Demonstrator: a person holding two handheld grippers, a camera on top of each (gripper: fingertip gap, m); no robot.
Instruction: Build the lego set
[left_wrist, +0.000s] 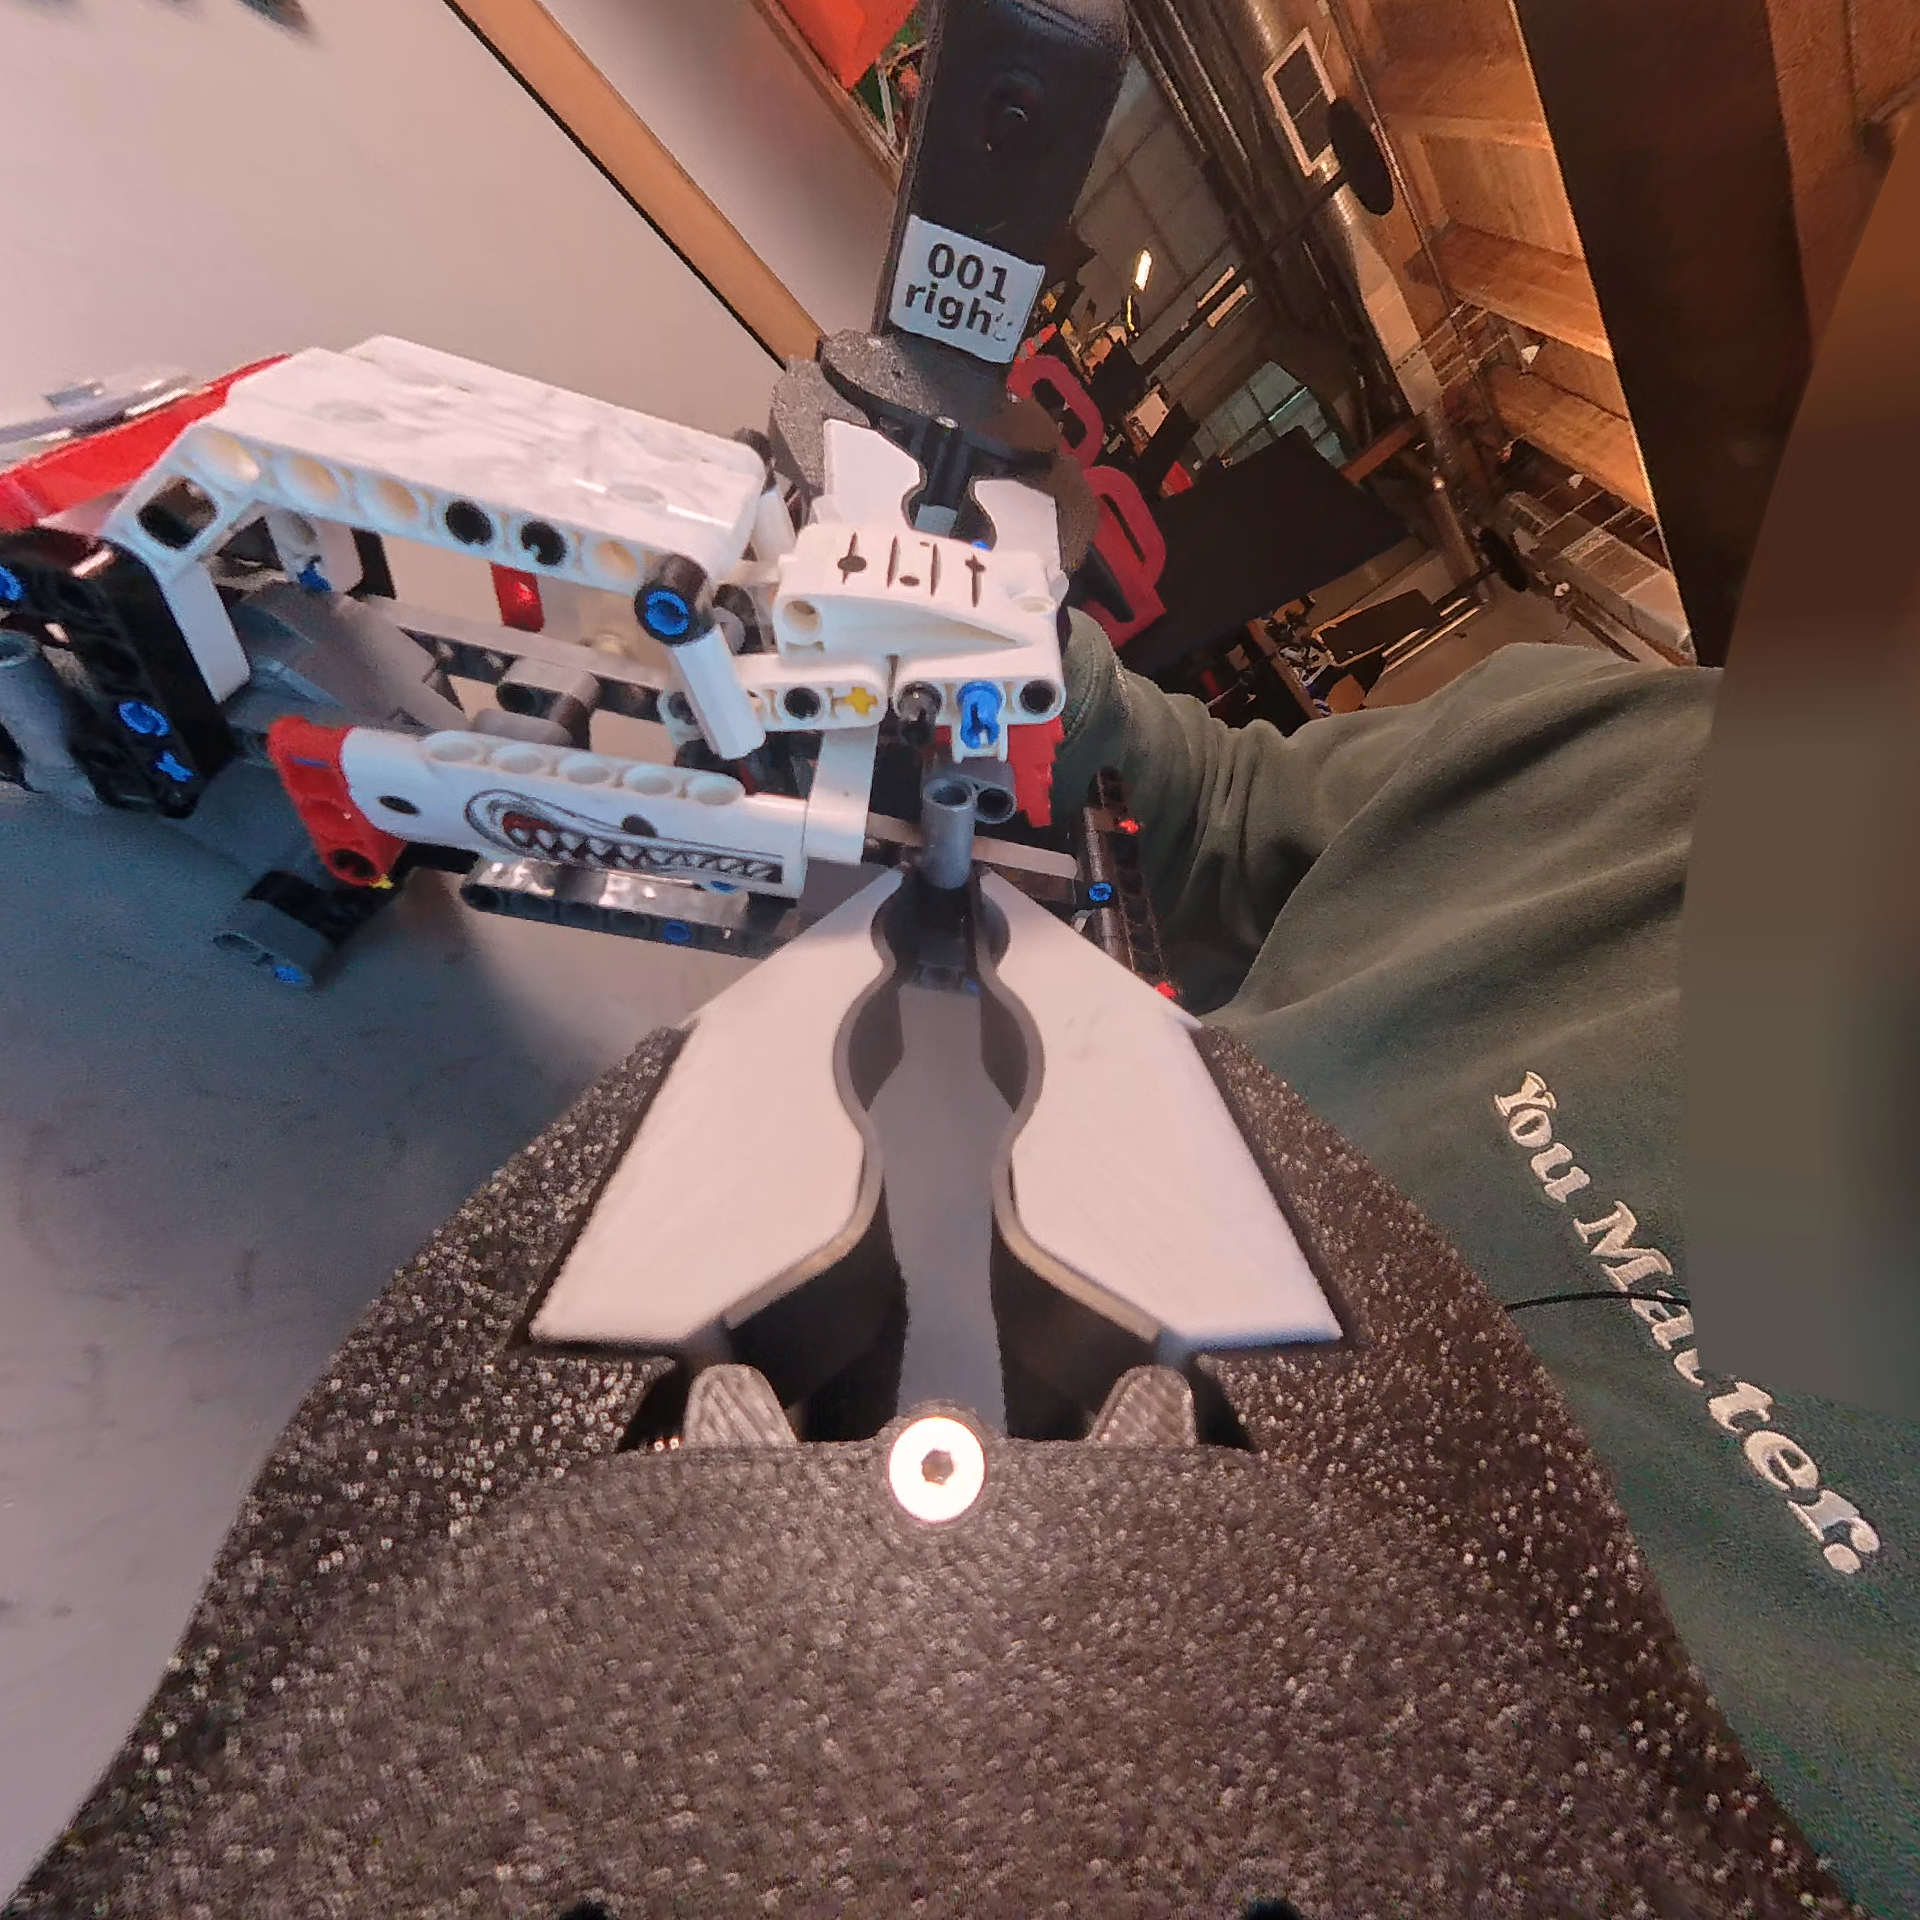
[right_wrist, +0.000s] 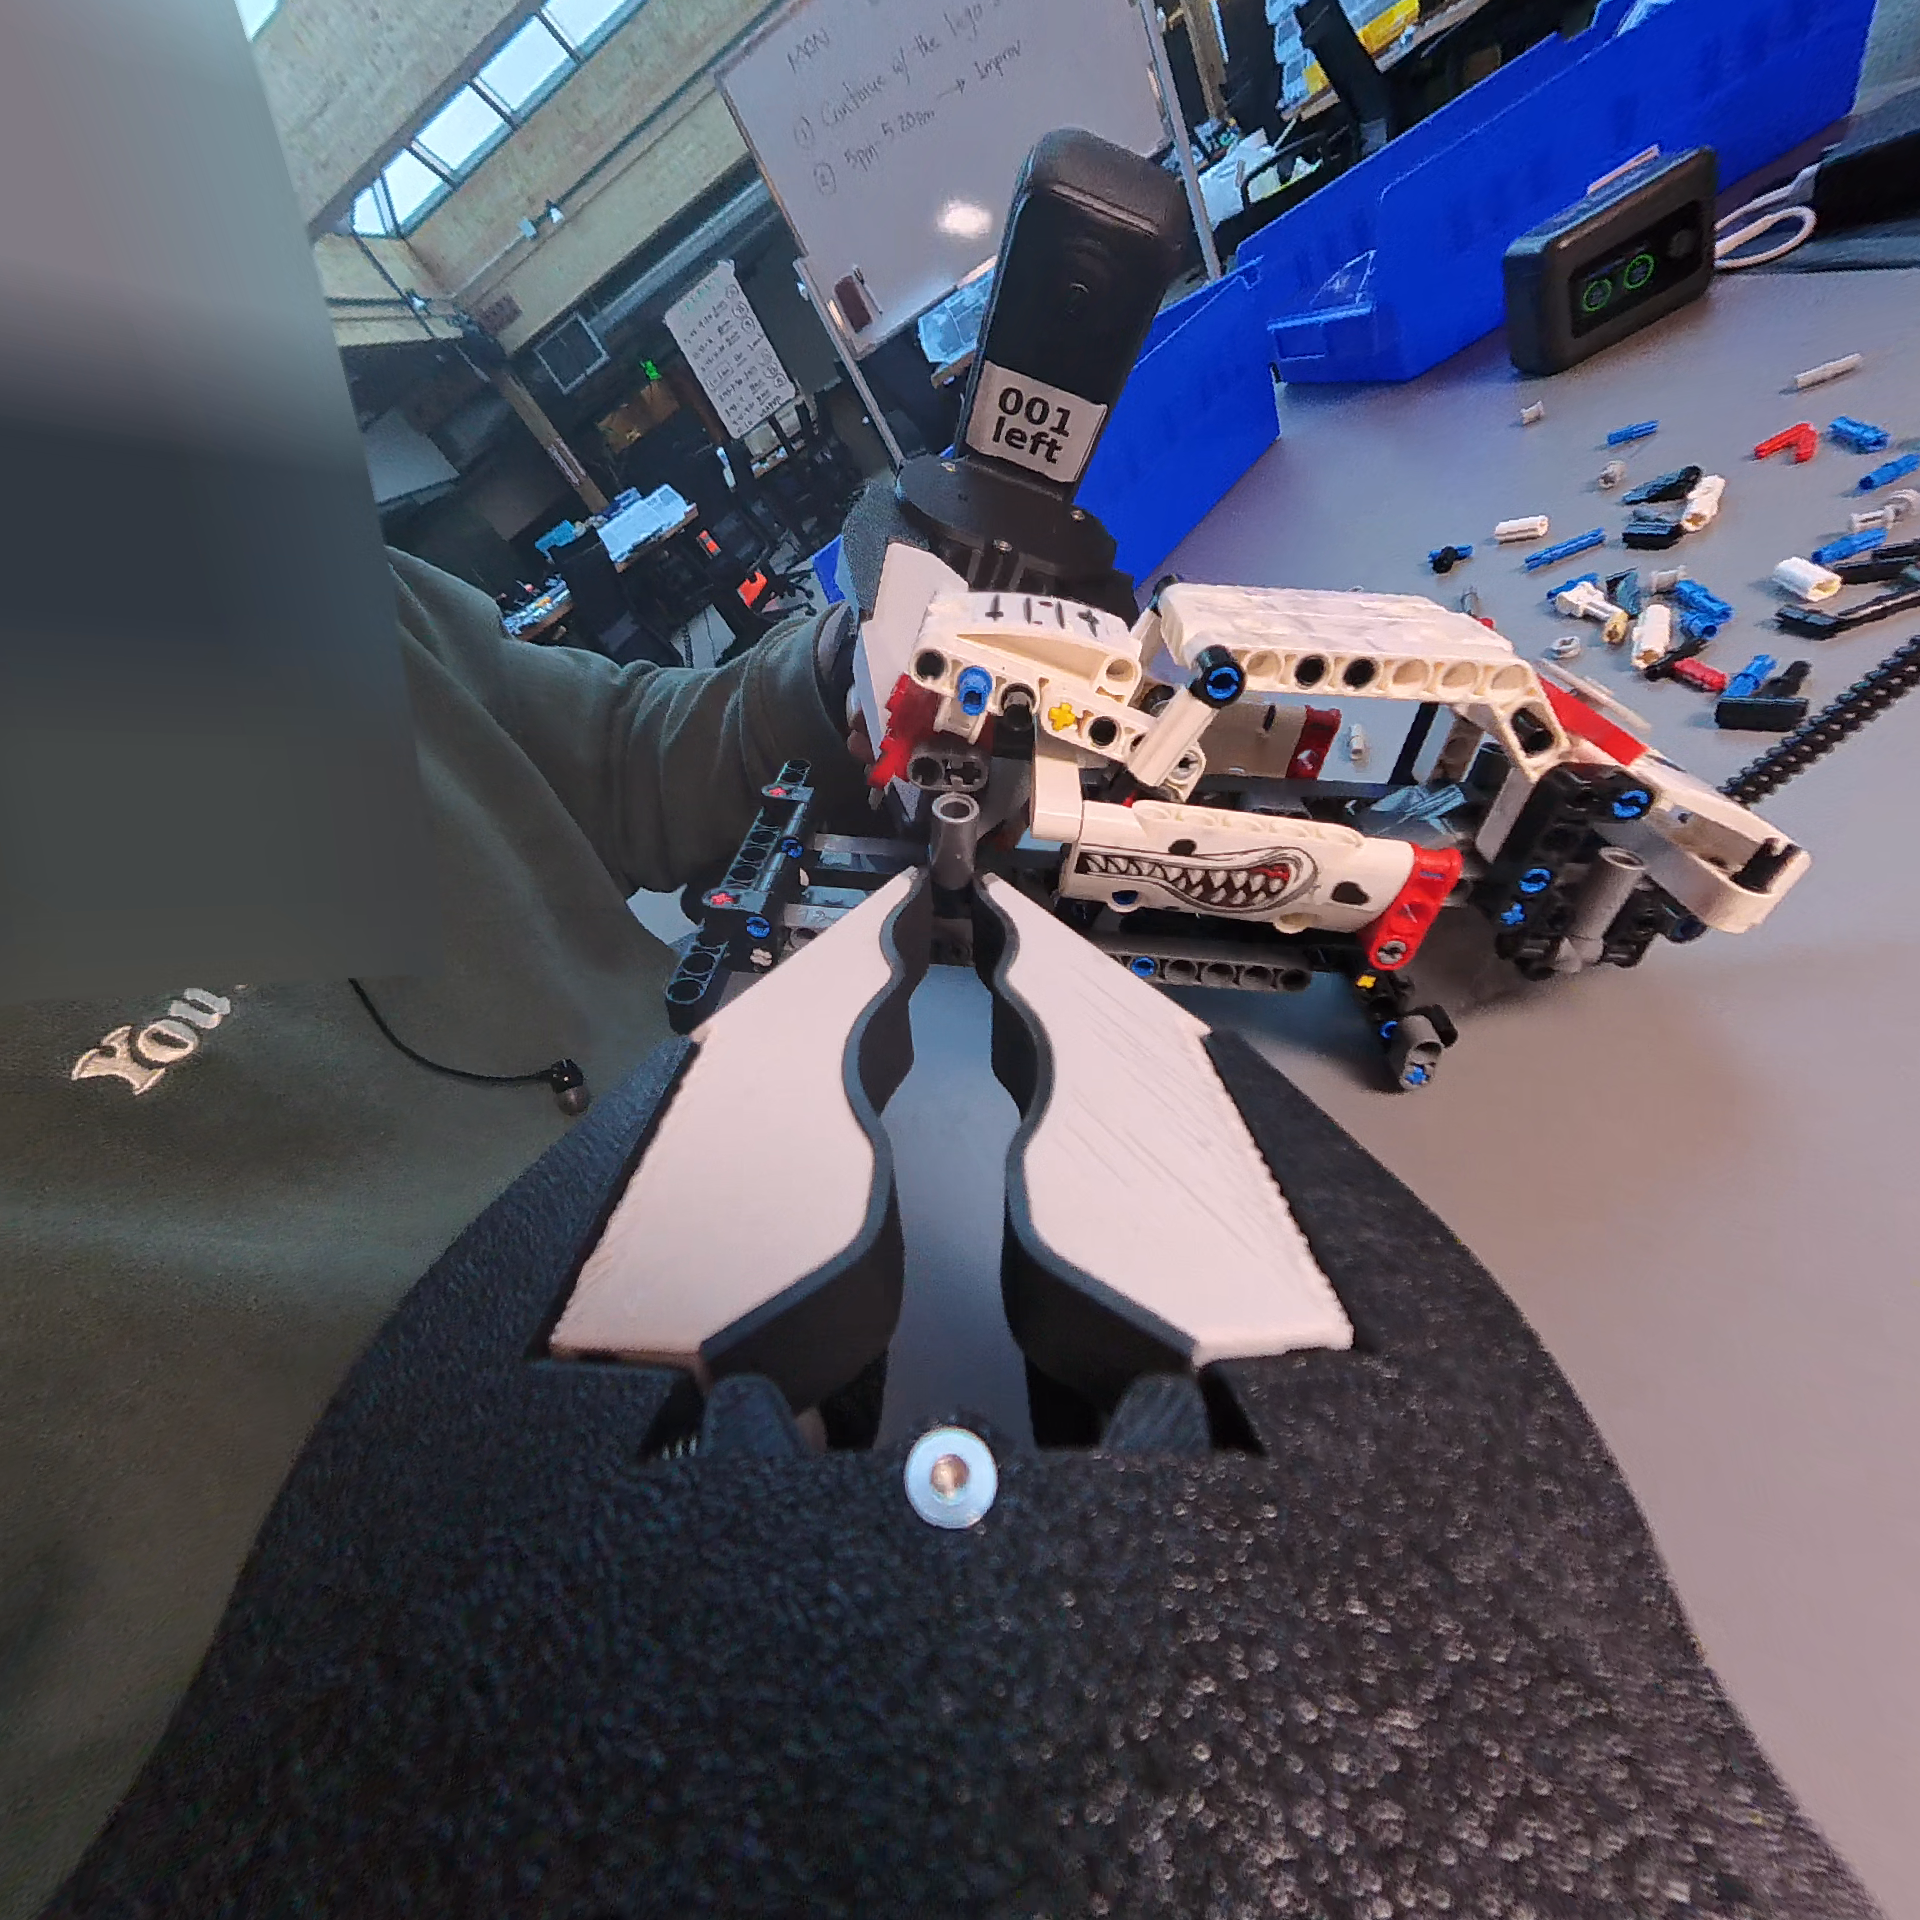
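Note:
The lego model, a white, red and black car body with a shark-mouth sticker (left_wrist: 623, 826) (right_wrist: 1195, 873), lies on the grey table (right_wrist: 1558, 1195). My left gripper (left_wrist: 940, 883) is shut on a small grey tube connector (left_wrist: 951, 821) at the model's near end. My right gripper (right_wrist: 951, 883) faces it from the other side and is shut on a grey tube connector (right_wrist: 954, 831) there. Each view shows the other gripper (left_wrist: 997, 208) (right_wrist: 1070, 312) rising behind the white panel with black marks (left_wrist: 914, 571) (right_wrist: 1039, 618), its tips hidden.
Several loose blue, white, black and red parts (right_wrist: 1714, 582) lie scattered at the right. A black toothed strip (right_wrist: 1829, 727), blue bins (right_wrist: 1455, 260) and a black device (right_wrist: 1610, 260) stand behind. A person's green sleeve (left_wrist: 1351, 883) is beside the model. Only a small space, under 4 cm, lies between the two pairs of fingers.

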